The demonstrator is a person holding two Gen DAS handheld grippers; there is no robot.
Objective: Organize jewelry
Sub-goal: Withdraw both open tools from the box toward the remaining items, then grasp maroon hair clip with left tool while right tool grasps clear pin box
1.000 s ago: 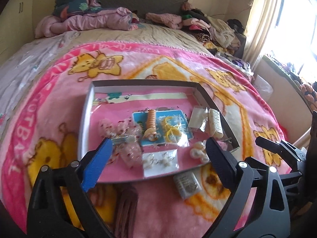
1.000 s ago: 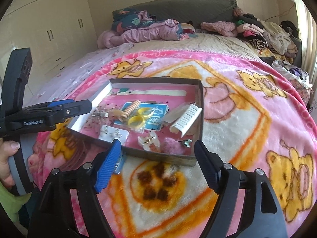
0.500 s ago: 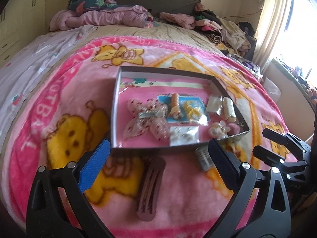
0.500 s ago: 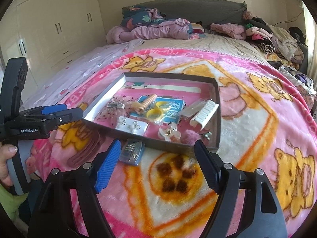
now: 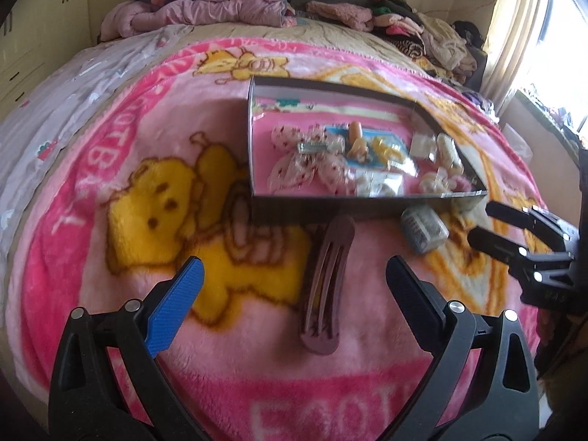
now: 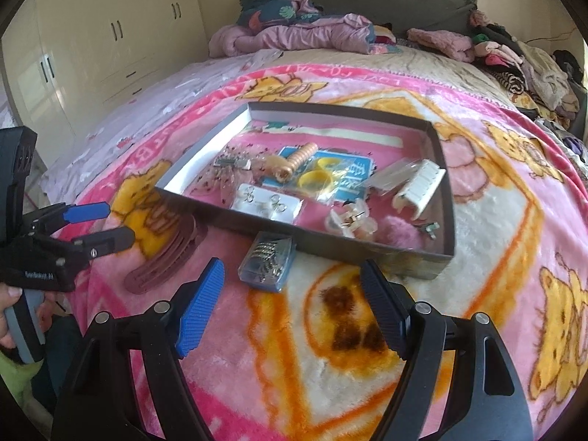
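- My left gripper (image 5: 292,286) hangs over the pink cartoon-bear blanket (image 5: 154,191), its jaws spread wide with nothing between them.
- Just beyond its fingers a long mauve hair clip (image 5: 327,283) lies lengthwise on the blanket, untouched; its far end comes close to the near wall of the tray.
- My right gripper (image 6: 292,301) is also open, jaws well apart and empty, above the blanket near the tray's near wall.
- The shallow grey tray (image 6: 205,154) sits on the blanket in the middle of the bed, beyond both tools.
- Inside the tray, from left to right: a sheer speckled bow clip (image 6: 231,169), a tan spiral hair tie (image 6: 294,163) and yellow rings (image 6: 318,180) on a blue card, a white card of small earrings (image 6: 266,202), a clear claw clip (image 6: 351,218), a white claw clip (image 6: 420,187), and a pink fluffy piece (image 6: 400,233) at the near right corner.
- A small clear packet of metal pieces (image 6: 268,266) lies on the blanket outside the tray, just beside its near wall, to the right of the mauve hair clip.
- A heap of clothes (image 6: 294,33) is piled at the far end of the bed.
- In the right wrist view, my hand (image 6: 11,316) grips the left tool's handle at the left edge.
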